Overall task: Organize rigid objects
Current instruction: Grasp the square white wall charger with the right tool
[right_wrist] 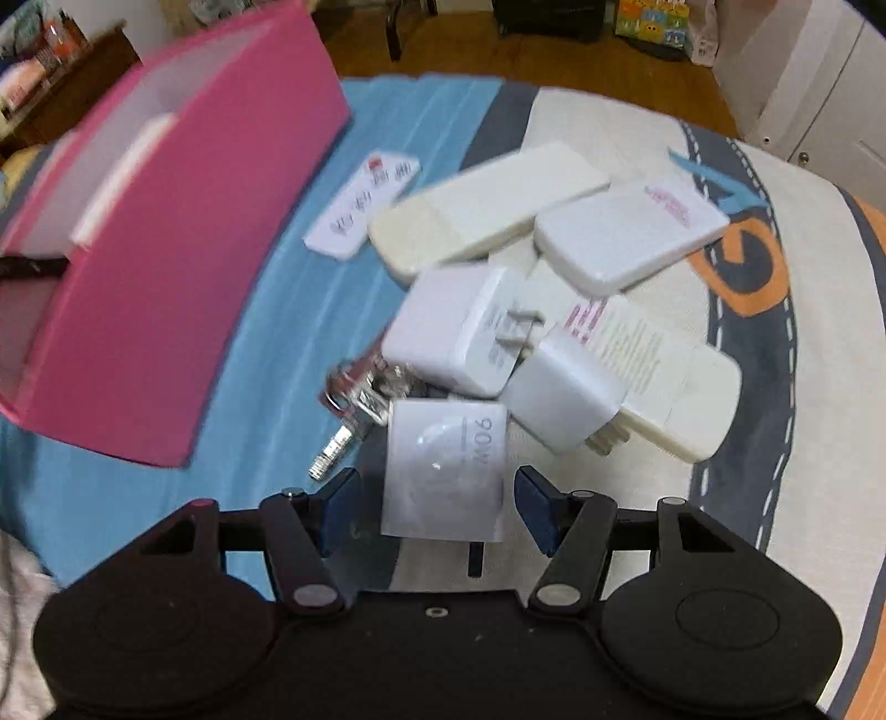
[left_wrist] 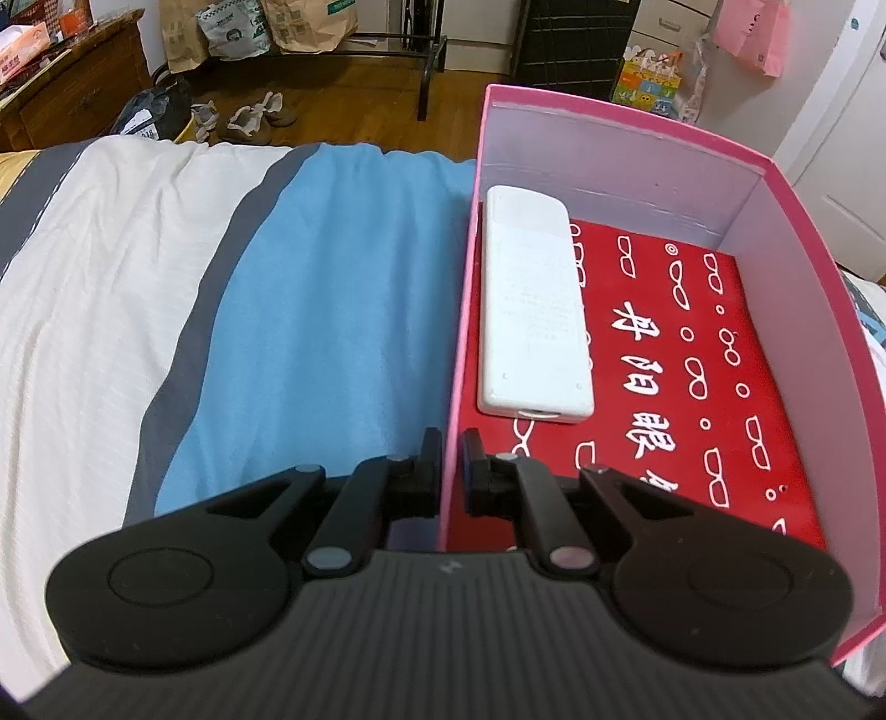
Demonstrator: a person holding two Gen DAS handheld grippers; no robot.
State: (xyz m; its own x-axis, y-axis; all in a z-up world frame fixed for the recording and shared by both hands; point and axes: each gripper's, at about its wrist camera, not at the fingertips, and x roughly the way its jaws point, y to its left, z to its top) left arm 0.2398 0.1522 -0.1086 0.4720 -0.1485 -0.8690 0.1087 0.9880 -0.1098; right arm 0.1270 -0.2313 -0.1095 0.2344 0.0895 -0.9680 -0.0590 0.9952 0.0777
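Observation:
My left gripper (left_wrist: 453,471) is shut on the left wall of the pink box (left_wrist: 462,310). Inside the box a white remote (left_wrist: 531,310) lies on a red printed case (left_wrist: 692,376). In the right wrist view the pink box (right_wrist: 166,266) stands at the left on the bed. My right gripper (right_wrist: 437,498) is open, its fingers on either side of a white 90W charger (right_wrist: 446,465) without touching it. Beyond lies a pile: white chargers (right_wrist: 459,332), remotes (right_wrist: 487,210) and a metal piece (right_wrist: 360,399).
The bed has a blue, grey and white cover (left_wrist: 332,310). Beyond it are a wooden floor, shoes (left_wrist: 260,119) and paper bags (left_wrist: 310,22). A small white labelled card (right_wrist: 362,207) lies between box and pile.

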